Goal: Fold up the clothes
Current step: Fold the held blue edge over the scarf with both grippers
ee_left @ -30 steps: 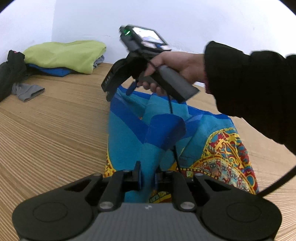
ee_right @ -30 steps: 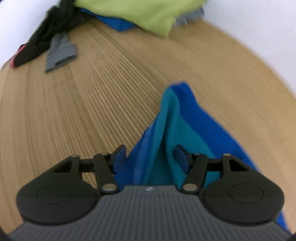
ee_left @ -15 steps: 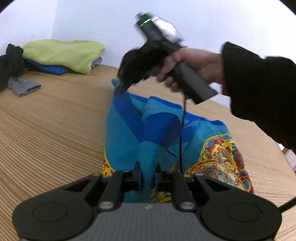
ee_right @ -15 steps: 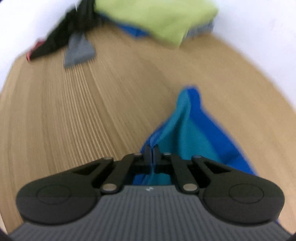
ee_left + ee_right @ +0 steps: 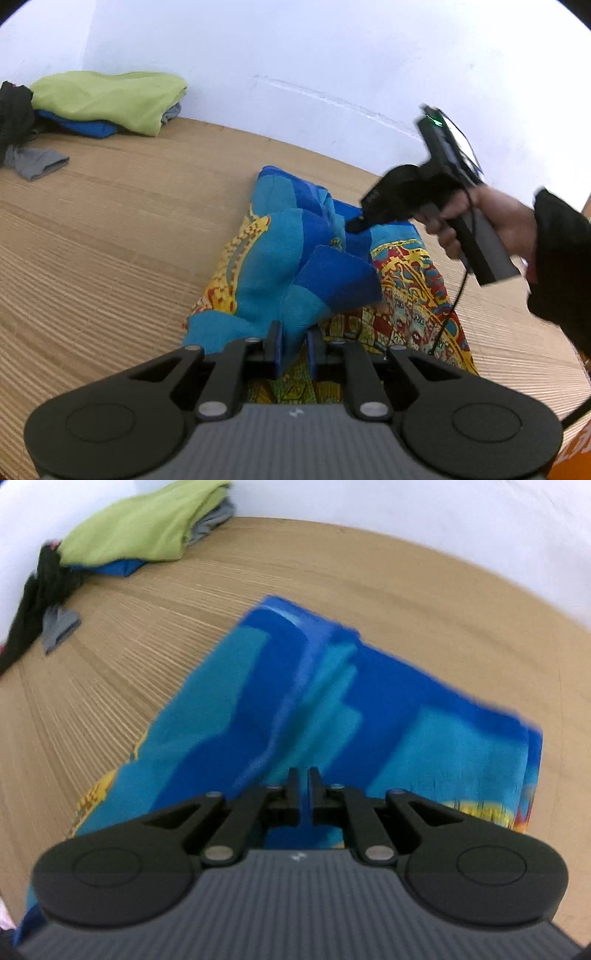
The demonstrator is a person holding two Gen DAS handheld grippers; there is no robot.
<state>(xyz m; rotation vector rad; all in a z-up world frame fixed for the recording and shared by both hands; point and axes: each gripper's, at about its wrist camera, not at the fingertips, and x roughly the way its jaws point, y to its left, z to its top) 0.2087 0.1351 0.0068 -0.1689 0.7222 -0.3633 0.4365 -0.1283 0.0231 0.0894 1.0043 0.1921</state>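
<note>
blue patterned garment (image 5: 295,254) on table, pinched by left gripper (image 5: 294,349) and right gripper (image 5: 303,794)

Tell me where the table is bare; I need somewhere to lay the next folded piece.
Free: the broad wooden table between the patterned blue garment and the clothes pile topped by a green garment, and the strip behind the garment along the wall. Crowded: the far left corner, with the pile and a grey piece.

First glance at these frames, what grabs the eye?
The bright blue and teal cloth with its red-and-yellow pattern, bunched mid-table, both grippers shut on it: the left gripper at its near fold, the right gripper further along. Then the lime garment topping a pile at the far left by the wall.
</note>
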